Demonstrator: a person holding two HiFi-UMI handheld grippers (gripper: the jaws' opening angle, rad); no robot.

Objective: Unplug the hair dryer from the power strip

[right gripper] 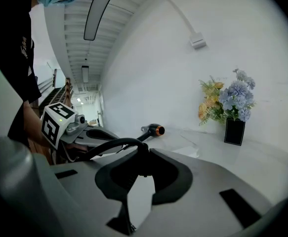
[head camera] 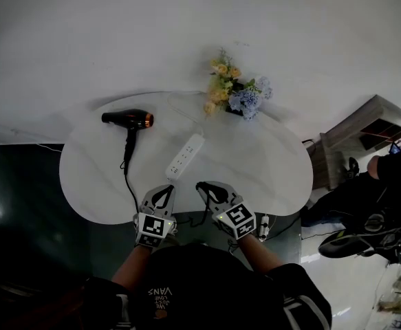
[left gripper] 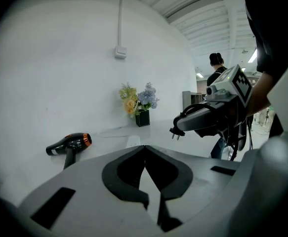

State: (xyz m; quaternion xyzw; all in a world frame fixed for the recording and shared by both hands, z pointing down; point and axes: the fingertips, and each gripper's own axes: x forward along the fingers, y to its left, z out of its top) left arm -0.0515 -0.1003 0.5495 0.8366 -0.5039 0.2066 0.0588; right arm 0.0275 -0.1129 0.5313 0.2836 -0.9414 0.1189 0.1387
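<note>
The room is bright. A ceiling lamp [right gripper: 86, 74] shines high above the right gripper [right gripper: 144, 156]. Picture edges bend and turn black.

Right claw [right gripper: 143, 154] — tight on plug [right gripper: 144, 165]; cord [right gripper: 109, 144] leftward

1. The white oval tabletop [head camera: 269, 177] stands against a white wall.
2. A black hair dryer [head camera: 129, 119] lies at its left rear, its cord [head camera: 128, 181] running to the near edge.
3. A white power strip [head camera: 186, 155] lies mid-table.
4. A vase of flowers [head camera: 233, 93] stands at the rear.
</note>
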